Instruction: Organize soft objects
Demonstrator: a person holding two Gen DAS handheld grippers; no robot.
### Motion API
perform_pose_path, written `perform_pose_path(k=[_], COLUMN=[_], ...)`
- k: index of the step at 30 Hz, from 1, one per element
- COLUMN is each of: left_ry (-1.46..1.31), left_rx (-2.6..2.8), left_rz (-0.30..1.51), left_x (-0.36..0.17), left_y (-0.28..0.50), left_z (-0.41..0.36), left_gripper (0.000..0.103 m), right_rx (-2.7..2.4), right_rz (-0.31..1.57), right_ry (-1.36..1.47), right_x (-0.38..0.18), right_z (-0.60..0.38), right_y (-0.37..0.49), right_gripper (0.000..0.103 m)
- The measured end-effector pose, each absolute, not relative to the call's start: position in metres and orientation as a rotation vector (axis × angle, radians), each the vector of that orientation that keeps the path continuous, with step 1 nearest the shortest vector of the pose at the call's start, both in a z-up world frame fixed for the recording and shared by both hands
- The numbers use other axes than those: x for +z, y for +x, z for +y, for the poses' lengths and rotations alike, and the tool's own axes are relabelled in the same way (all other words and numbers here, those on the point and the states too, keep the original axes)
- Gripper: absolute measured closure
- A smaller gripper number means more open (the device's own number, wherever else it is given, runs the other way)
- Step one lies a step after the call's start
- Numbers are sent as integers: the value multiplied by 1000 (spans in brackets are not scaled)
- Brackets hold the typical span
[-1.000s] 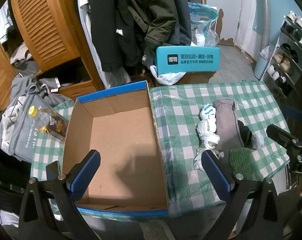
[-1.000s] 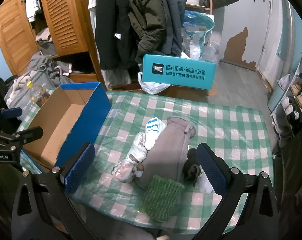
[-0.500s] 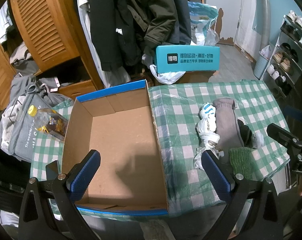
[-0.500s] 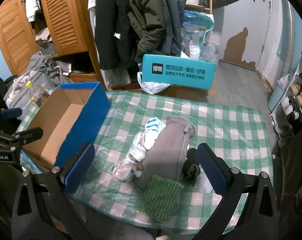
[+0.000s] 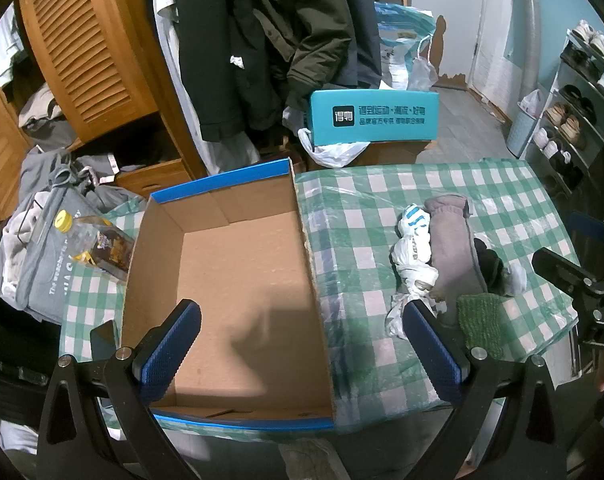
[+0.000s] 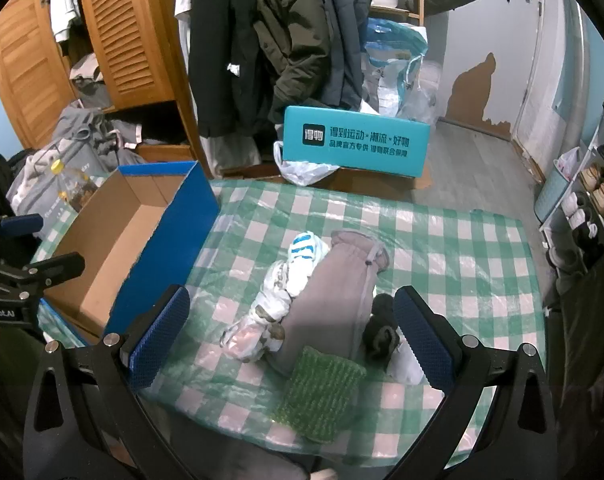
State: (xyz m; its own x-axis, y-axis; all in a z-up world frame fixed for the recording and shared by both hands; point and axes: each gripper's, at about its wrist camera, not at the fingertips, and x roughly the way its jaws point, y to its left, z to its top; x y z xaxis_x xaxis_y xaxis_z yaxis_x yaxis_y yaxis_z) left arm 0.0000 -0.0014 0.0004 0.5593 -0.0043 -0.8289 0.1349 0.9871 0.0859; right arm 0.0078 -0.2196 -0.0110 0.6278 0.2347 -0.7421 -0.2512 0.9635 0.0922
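An empty cardboard box (image 5: 238,280) with blue outer walls (image 6: 170,232) sits on the left of the checked table. A pile of soft items lies to its right: a grey rolled cloth (image 6: 334,296), a white-and-blue bundle (image 6: 298,264), a green knit piece (image 6: 322,392), a black item (image 6: 378,328) and a small white item (image 6: 406,364). My left gripper (image 5: 298,348) hovers open over the box's near end. Above the near side of the pile, my right gripper (image 6: 290,336) is open too, holding nothing.
A teal printed box (image 6: 354,144) stands beyond the table's far edge. A plastic bottle (image 5: 98,244) and grey clothes (image 5: 42,240) lie left of the cardboard box. Coats hang behind; a shoe rack (image 5: 570,120) lines the right wall.
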Motion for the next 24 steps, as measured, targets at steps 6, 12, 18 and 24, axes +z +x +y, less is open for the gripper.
perform_pose_path(k=[6, 12, 18, 24], left_ry=[152, 162, 178, 191], left_rx=[-89, -92, -102, -134], left_rz=[972, 980, 1012, 1066], left_x=[-3, -2, -9, -21], left_y=[-6, -4, 3, 9], left_z=[-6, -12, -24, -39], left_gripper=[1, 1, 1, 1], right_rx=[275, 264, 233, 194], right_rz=[850, 848, 860, 882], right_ry=[-20, -16, -6, 15], right_x=[-11, -17, -18, -22], right_z=[-223, -229, -242, -263], right_y=[6, 1, 7, 9], right_gripper=[2, 2, 2, 2])
